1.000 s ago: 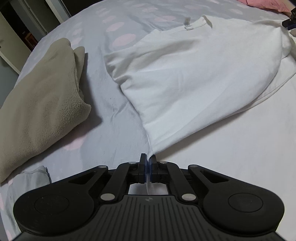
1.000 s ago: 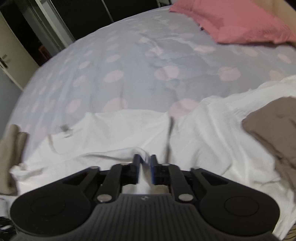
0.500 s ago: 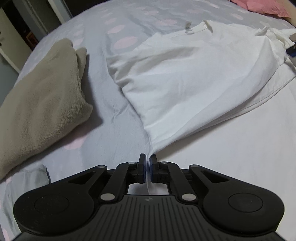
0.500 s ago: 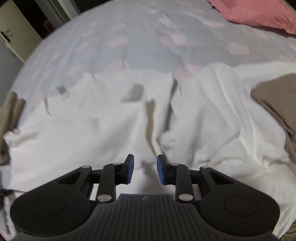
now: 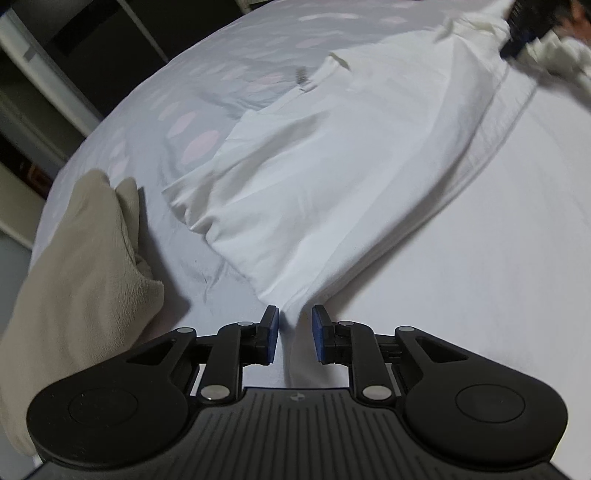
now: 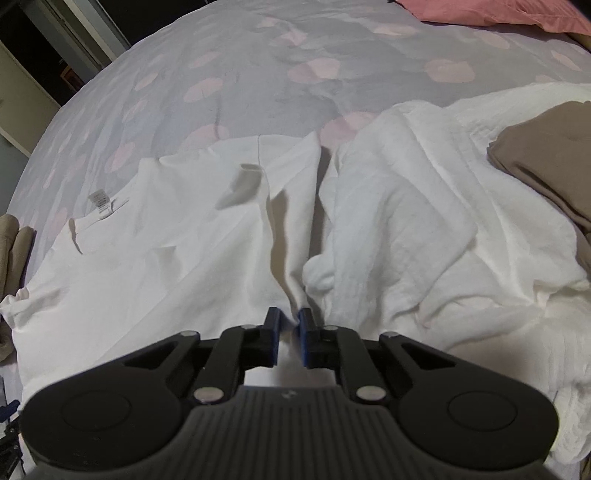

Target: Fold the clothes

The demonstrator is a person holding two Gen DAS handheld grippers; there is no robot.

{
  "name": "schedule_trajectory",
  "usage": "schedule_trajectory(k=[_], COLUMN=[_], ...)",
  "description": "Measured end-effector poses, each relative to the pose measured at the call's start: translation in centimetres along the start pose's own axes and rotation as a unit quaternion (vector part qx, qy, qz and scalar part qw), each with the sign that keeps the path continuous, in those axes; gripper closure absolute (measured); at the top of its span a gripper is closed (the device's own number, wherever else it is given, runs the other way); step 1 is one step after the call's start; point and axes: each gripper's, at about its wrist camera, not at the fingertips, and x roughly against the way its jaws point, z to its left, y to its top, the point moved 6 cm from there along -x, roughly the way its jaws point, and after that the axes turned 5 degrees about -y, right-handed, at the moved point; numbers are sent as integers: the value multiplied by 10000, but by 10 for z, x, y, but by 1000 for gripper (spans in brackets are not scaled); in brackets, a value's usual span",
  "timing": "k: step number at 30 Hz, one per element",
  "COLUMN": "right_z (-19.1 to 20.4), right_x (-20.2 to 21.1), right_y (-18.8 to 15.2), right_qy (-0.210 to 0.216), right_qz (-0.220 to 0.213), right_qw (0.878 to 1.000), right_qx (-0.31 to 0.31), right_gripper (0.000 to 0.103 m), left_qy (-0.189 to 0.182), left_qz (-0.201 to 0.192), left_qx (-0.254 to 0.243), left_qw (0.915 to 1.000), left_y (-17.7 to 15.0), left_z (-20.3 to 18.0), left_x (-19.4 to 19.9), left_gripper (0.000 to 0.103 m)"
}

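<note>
A white shirt point(image 5: 351, 166) lies spread on the bed, its neck label point(image 6: 100, 201) facing up at the far left. In the left wrist view my left gripper point(image 5: 295, 332) is open. A pinched corner of the shirt lies loose between its blue pads point(image 5: 271, 332). My right gripper point(image 6: 289, 332) is closed down on a raised fold of the white shirt point(image 6: 166, 258), which runs up from the fabric into the jaws. At the top right of the left wrist view the right gripper point(image 5: 524, 22) shows as a dark blur.
A folded beige fleece point(image 5: 81, 266) lies left of the shirt. A crumpled white cloth point(image 6: 424, 221) and a brown garment point(image 6: 546, 155) lie to its right. The bedspread point(image 6: 258, 74) is grey with pink dots. A pink pillow point(image 6: 480, 11) is at the far end.
My left gripper went from shut on the shirt corner to open. My right gripper let go half a second ago, then closed on a fold of the shirt.
</note>
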Motion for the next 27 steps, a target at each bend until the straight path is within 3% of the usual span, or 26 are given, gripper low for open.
schedule_trajectory(k=[3,6,8,12,21,23,27], right_z=[-1,0,1,2,-2,-2,0], right_x=[7,14,18,18,4,5,21], right_y=[2,3,3,3,-4,-5,1], right_qy=[78,193,262,322,362,389,640], right_qz=[-54,-81,-96,-86,11,0,-96], right_qw=[10000,9998,9996,9994,9992,9991,9974], right_qx=[8,-56,-105,-124,-150,-184,-325], right_gripper=[92,97,98,91,89,99,101], left_qy=[295,389,487,494,429,474,687], left_qz=[-14,-145,-155,-13,42,73,96], left_qx=[-188,-248,-301,-180,33,36,73], left_qw=[9994,9988,9982,9986,9991,9988,9976], left_y=[1,9,14,14,14,14,14], left_z=[-1,-2,-4,-1,4,4,6], left_x=[-3,2,3,0,1,1,5], left_gripper=[85,94,94,99,100,100,101])
